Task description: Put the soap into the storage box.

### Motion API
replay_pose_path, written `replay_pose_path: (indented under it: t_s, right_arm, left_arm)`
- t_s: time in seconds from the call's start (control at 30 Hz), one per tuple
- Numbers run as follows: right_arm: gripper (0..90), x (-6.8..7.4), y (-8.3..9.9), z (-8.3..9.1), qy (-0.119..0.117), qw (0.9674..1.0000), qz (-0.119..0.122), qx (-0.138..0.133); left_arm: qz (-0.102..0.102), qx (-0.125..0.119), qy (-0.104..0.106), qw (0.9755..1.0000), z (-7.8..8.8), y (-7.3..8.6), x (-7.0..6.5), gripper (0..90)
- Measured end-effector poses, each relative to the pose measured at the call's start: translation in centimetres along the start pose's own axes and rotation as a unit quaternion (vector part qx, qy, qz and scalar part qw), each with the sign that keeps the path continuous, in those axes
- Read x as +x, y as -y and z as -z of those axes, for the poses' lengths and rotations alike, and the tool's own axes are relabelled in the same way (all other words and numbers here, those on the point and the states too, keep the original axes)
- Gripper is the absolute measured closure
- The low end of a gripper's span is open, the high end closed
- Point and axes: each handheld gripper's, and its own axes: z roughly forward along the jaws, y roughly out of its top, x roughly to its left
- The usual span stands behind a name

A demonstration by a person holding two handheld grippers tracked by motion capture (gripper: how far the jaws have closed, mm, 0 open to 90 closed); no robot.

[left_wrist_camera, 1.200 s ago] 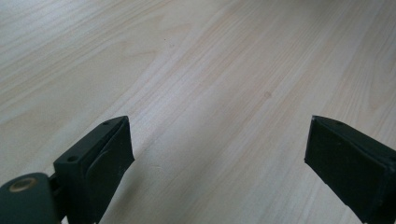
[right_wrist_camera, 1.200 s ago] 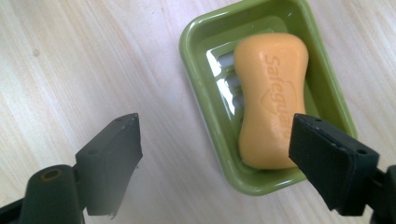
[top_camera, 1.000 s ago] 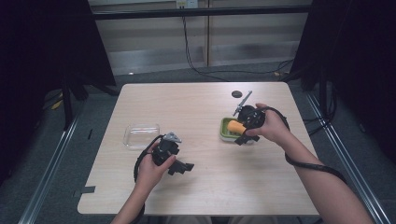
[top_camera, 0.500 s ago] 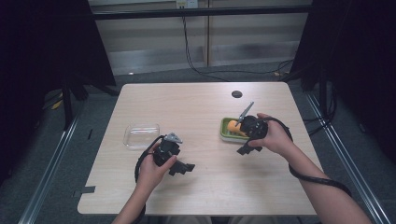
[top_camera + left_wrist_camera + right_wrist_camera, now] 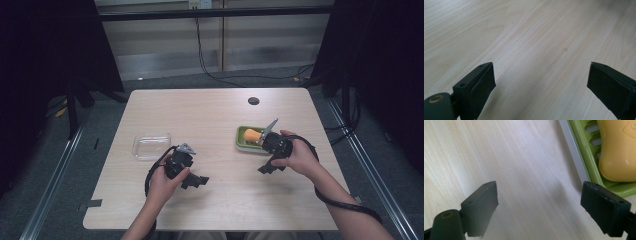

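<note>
A green soap dish [image 5: 243, 141] sits right of the table's middle and holds an orange-yellow soap bar [image 5: 252, 135]. In the right gripper view the soap bar [image 5: 616, 150] lies in the green soap dish [image 5: 584, 150] at the upper right. My right gripper [image 5: 267, 167] is open just below and beside the dish; its jaws [image 5: 544, 207] stand wide over bare wood. My left gripper [image 5: 199, 181] rests low near the table's front left, open, with only tabletop between its jaws [image 5: 541, 87].
A clear plastic lid or container [image 5: 151, 145] lies on the left part of the wooden table [image 5: 210, 115]. A small dark round hole [image 5: 253, 100] is near the far edge. Black curtains and metal rails flank the table.
My right gripper has drawn back from over the soap dish toward the front of the table, leaving the soap in the dish. The left gripper has stayed put.
</note>
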Motion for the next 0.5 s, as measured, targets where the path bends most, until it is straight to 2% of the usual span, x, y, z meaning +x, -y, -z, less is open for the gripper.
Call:
replay_pose_path:
  t_s: [0.13, 0.27, 0.4, 0.47, 0.5]
  right_arm:
    - [13.8, 0.3, 0.8, -0.1, 0.004, 1.0000, -0.004, -0.001]
    - [13.4, 0.8, 1.3, -0.3, -0.004, 1.0000, -0.004, -0.004]
    - [13.3, 1.2, 1.6, -0.2, 0.011, 0.9999, 0.005, -0.002]
    - [13.3, 1.6, 1.9, -0.1, 0.004, 1.0000, 0.000, -0.007]
    - [13.3, 1.8, 2.2, -0.1, -0.001, 0.9998, -0.001, -0.017]
  left_arm:
    - [-0.001, 0.001, 0.000, 1.0000, 0.0, 0.0, 0.0, 7.5]
    - [0.000, -0.001, 0.001, 1.0000, -0.2, 0.0, -0.1, 7.6]
    - [0.001, -0.002, 0.001, 1.0000, -0.3, 0.0, -0.2, 7.5]
    - [0.001, 0.004, 0.002, 1.0000, -0.3, 0.0, -0.3, 7.5]
    - [-0.003, 0.005, 0.003, 1.0000, -0.3, 0.0, -0.2, 7.5]
